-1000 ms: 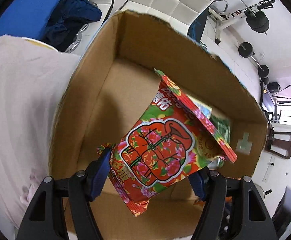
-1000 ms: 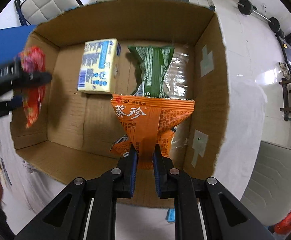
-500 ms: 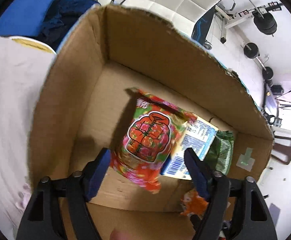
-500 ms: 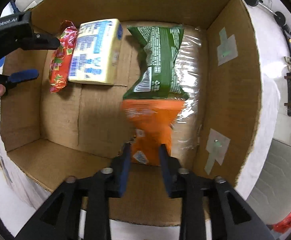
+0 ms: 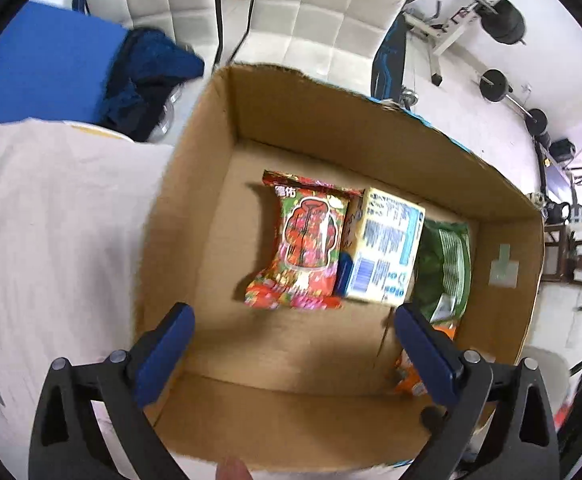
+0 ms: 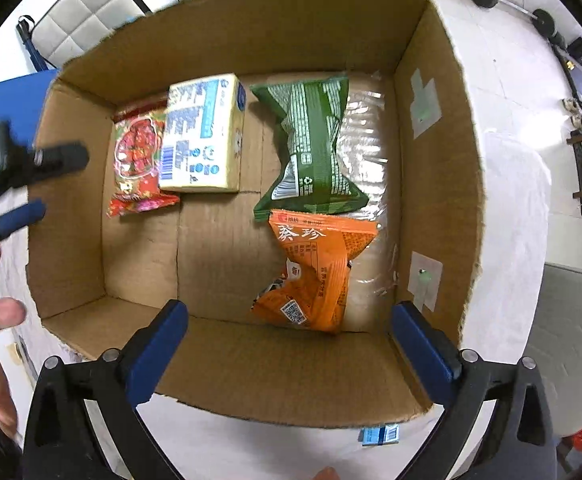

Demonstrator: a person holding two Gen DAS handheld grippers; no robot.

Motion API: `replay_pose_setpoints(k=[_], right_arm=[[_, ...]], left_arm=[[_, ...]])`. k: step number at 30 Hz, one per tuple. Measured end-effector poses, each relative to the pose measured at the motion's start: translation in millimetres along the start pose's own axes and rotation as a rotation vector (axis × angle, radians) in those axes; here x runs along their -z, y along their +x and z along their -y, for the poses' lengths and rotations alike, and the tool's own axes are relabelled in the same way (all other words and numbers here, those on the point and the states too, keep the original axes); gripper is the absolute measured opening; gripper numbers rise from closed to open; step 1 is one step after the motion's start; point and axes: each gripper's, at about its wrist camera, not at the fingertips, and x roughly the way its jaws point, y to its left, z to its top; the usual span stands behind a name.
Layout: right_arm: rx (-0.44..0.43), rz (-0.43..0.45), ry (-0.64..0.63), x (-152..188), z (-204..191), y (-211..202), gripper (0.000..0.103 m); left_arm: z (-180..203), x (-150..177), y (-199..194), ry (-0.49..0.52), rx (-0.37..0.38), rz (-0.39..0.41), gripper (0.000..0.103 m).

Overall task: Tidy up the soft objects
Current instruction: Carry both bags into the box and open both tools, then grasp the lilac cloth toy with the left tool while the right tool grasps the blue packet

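An open cardboard box (image 5: 195, 184) (image 6: 435, 128) holds soft packs. A red floral snack bag (image 5: 305, 242) (image 6: 137, 162) lies flat on its floor beside a yellow and blue tissue pack (image 5: 385, 246) (image 6: 203, 134). A green bag (image 5: 445, 268) (image 6: 315, 146) lies to their right, and an orange bag (image 6: 317, 270) (image 5: 411, 376) lies in front of it. My left gripper (image 5: 291, 356) is open and empty above the box's near side. My right gripper (image 6: 289, 350) is open and empty above the near wall, just behind the orange bag.
The box stands on a table under a white cloth (image 5: 43, 240) (image 6: 515, 208). White padded chairs (image 5: 291, 12), a blue board (image 5: 39, 76) with dark cloth, and weights (image 5: 503, 24) stand behind. A small blue label (image 6: 379, 434) lies on the cloth by the box.
Both grippers opened. The red floral bag dropped from my left gripper onto the box floor. The orange bag left my right gripper and lies in the box. Both grippers pulled back.
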Motion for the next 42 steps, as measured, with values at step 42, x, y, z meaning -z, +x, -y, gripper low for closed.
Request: replay_pose_setpoints(k=[42], right_arm=[[0.038,-0.047,0.31,158.8,98.8,78.3,0.101]], left_arm=[[-71.2,199.2,34.3,-0.019,-0.276,0.036,0.103]])
